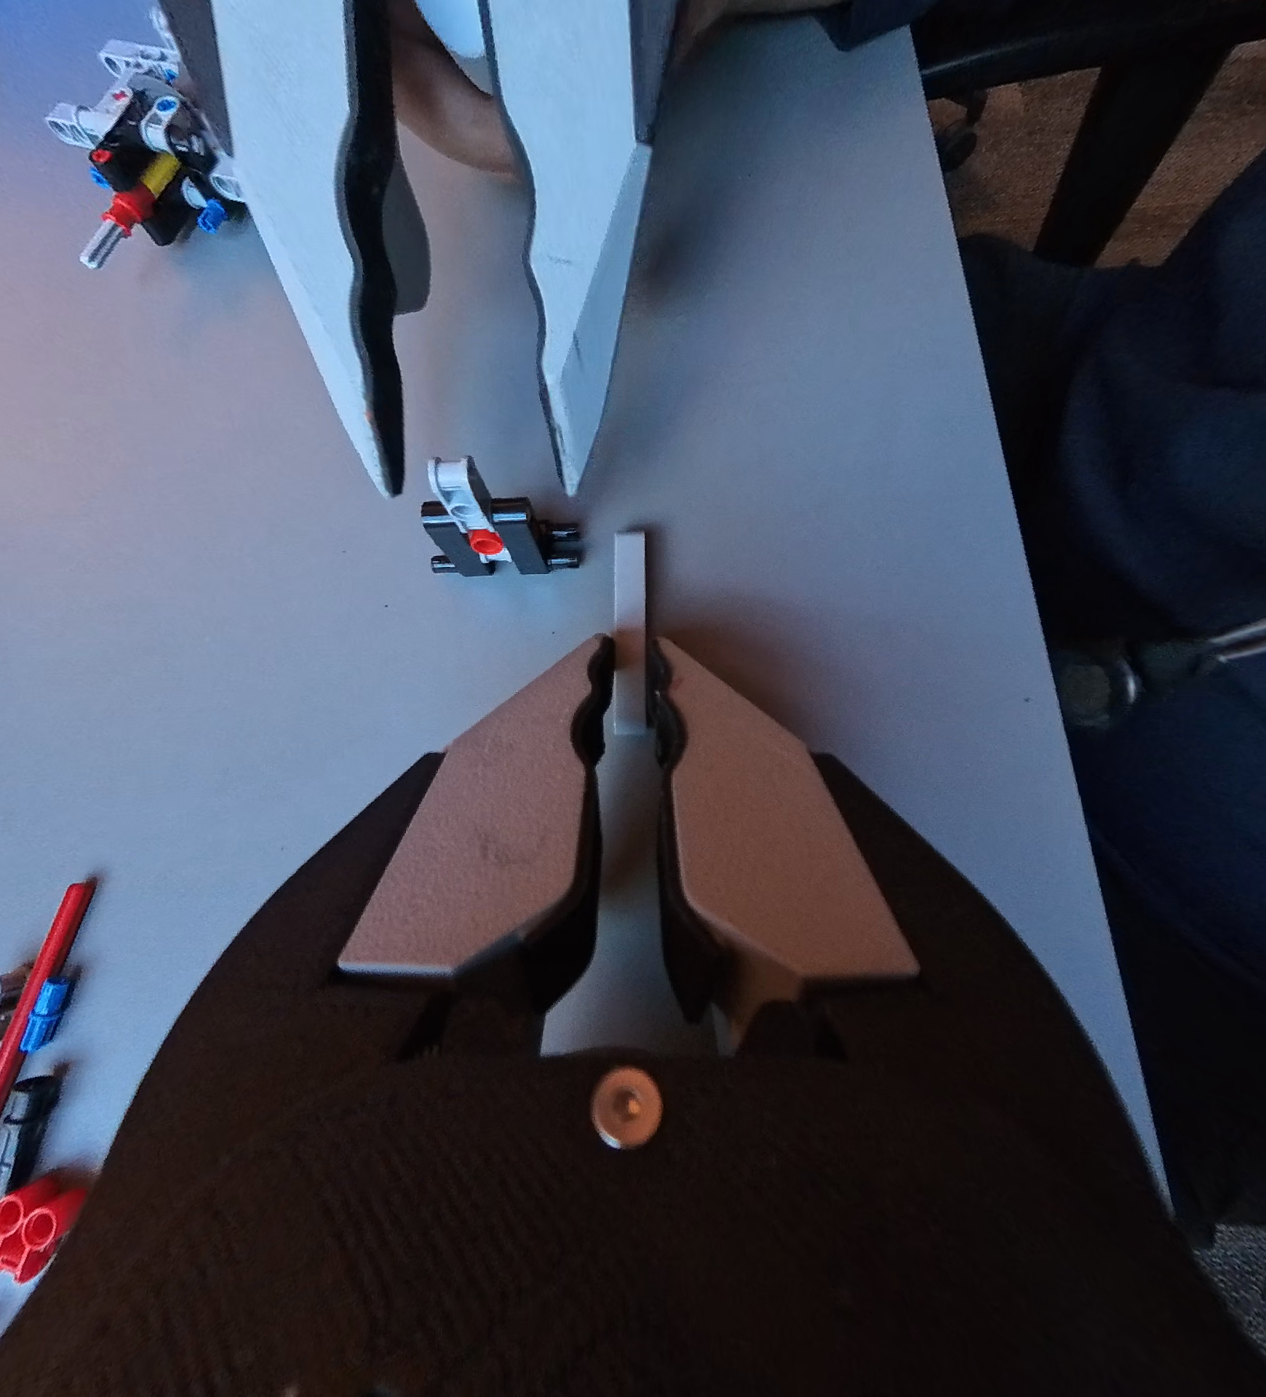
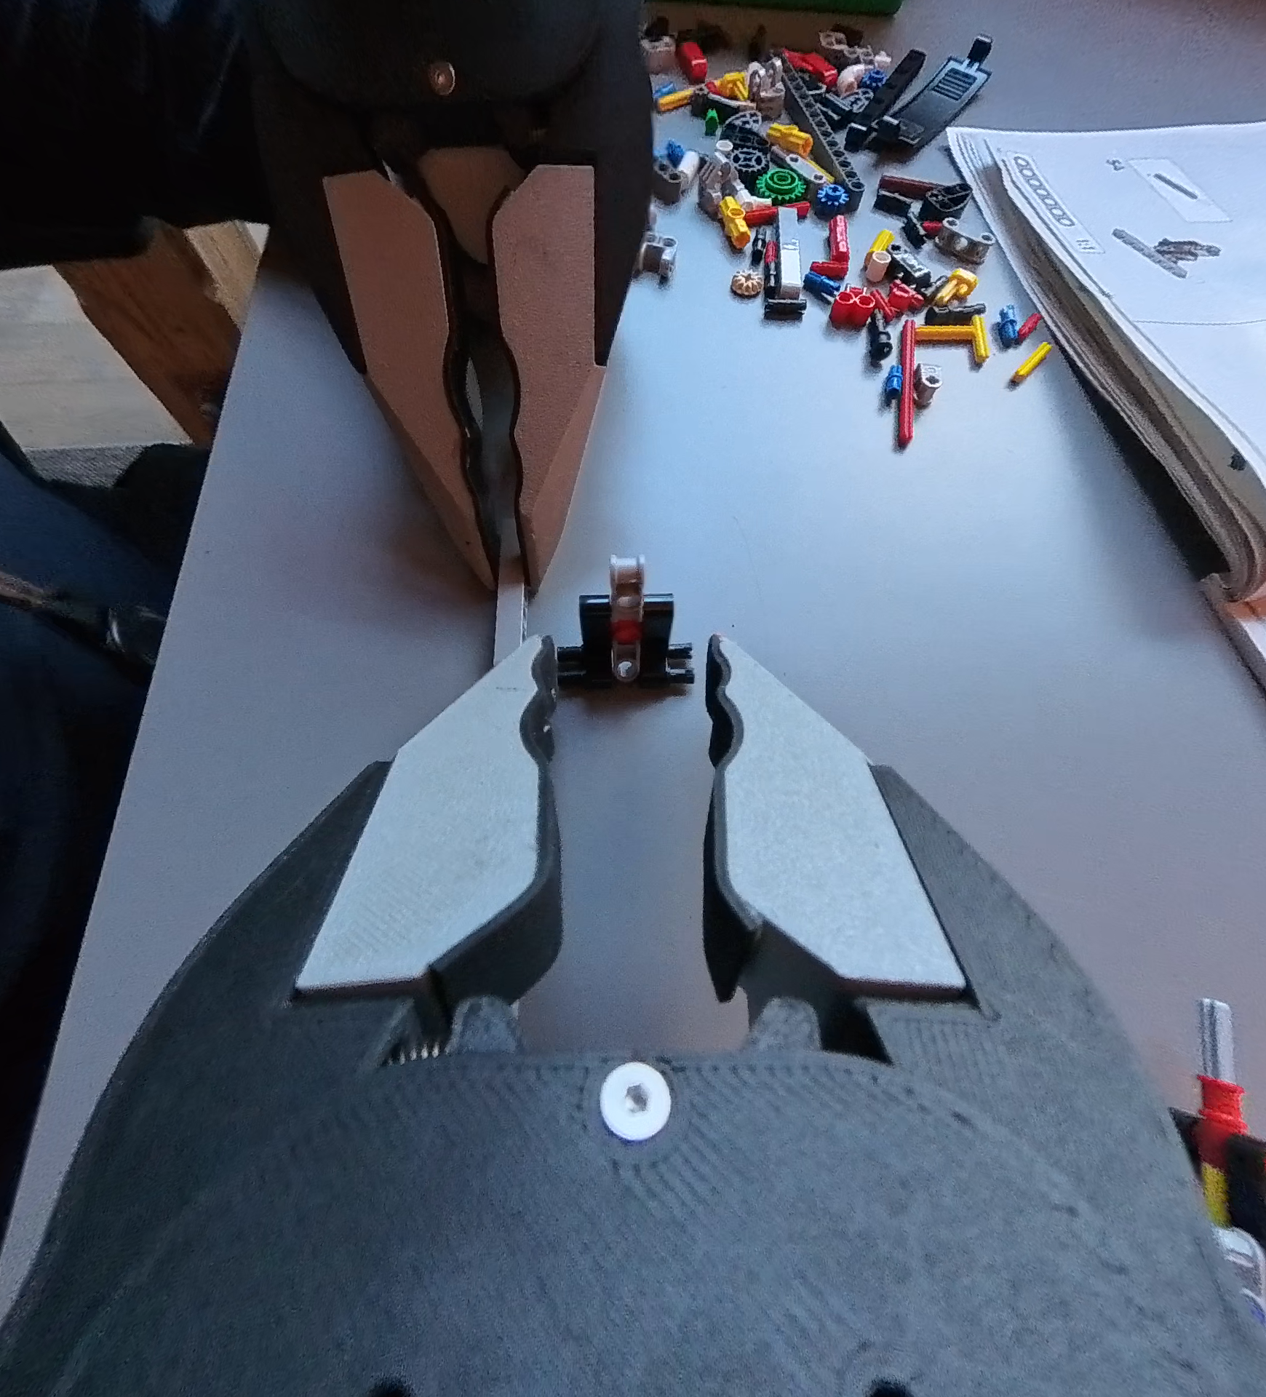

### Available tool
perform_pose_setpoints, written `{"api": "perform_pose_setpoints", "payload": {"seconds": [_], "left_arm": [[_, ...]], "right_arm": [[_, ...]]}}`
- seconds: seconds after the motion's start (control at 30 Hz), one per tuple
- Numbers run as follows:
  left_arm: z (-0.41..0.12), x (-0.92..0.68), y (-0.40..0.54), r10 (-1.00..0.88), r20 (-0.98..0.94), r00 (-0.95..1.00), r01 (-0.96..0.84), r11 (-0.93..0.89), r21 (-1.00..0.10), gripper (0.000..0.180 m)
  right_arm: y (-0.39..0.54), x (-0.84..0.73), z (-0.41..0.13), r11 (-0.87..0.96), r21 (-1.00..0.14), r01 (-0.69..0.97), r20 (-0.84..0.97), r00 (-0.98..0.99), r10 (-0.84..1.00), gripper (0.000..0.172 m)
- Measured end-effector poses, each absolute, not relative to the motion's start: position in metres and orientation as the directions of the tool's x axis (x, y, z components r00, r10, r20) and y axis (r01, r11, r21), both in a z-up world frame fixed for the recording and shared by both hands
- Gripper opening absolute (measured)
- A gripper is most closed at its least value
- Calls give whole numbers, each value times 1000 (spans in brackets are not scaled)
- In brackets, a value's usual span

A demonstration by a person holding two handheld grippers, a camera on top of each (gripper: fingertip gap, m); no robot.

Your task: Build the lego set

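Note:
My left gripper (image 1: 631,642) has tan fingers and is shut on a flat light grey bar (image 1: 630,590) that sticks out forward over the grey table (image 1: 161,605). A small assembly (image 1: 498,540) of black, white and red pieces lies on the table just left of the bar's far end. My right gripper (image 2: 628,650) has grey fingers and is open, with its tips on either side of that assembly (image 2: 624,631) and nothing in its grasp. It reaches in from the top of the left wrist view (image 1: 480,491). The right wrist view shows the left gripper (image 2: 510,583) with the bar (image 2: 509,616) in its grasp.
A pile of loose coloured pieces (image 2: 826,189) and an open instruction booklet (image 2: 1182,302) lie at the far right. A larger assembly (image 1: 146,166) sits behind the right gripper. A red axle and more pieces (image 1: 18,1020) lie nearby. The table edge (image 1: 993,529) borders a person's dark clothing. The gap from one gripper's tips to the other's is roughly 5 centimeters.

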State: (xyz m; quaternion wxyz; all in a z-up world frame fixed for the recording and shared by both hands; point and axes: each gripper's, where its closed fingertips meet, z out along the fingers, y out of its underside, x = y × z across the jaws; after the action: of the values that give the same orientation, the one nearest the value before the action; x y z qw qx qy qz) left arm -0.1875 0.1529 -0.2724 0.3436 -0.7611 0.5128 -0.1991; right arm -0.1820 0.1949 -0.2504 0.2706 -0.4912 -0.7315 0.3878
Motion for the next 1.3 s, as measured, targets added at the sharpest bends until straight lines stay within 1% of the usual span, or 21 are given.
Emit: {"api": "perform_pose_setpoints", "payload": {"seconds": [0.2,0.4,0.6,0.67,0.73,0.97,1.07,1.2,1.3], "left_arm": [[-273,-187,153,-918,-27,396,-638,-254,-727,6],[-273,-188,156,-913,-18,407,-632,-267,-727,6],[-273,-185,159,-914,-13,405,-631,-269,-727,6],[-273,-184,160,-913,-6,407,-629,-275,-727,6],[-273,-184,160,-913,14,408,-623,-290,-727,6],[-273,-185,164,-905,17,426,-617,-304,-726,6],[-273,-184,164,-908,-56,414,-641,-248,-726,6],[-272,-180,164,-896,-236,376,-700,-107,-706,6],[-272,-179,165,-866,-347,359,-732,-31,-680,6]], "right_arm": [[196,-181,-245,154,-851,502,-54,-375,925,35],[193,-183,-256,184,-814,552,-57,-389,919,36],[190,-190,-257,200,-810,552,-54,-408,911,39],[189,-194,-257,204,-809,551,-54,-415,908,36],[188,-196,-259,207,-800,563,-63,-423,904,23],[190,-197,-254,151,-817,556,-116,-415,902,22],[191,-198,-256,166,-808,565,-101,-410,906,22],[187,-196,-257,248,-808,535,-7,-429,903,22],[187,-195,-253,270,-824,497,41,-424,905,22]]}}
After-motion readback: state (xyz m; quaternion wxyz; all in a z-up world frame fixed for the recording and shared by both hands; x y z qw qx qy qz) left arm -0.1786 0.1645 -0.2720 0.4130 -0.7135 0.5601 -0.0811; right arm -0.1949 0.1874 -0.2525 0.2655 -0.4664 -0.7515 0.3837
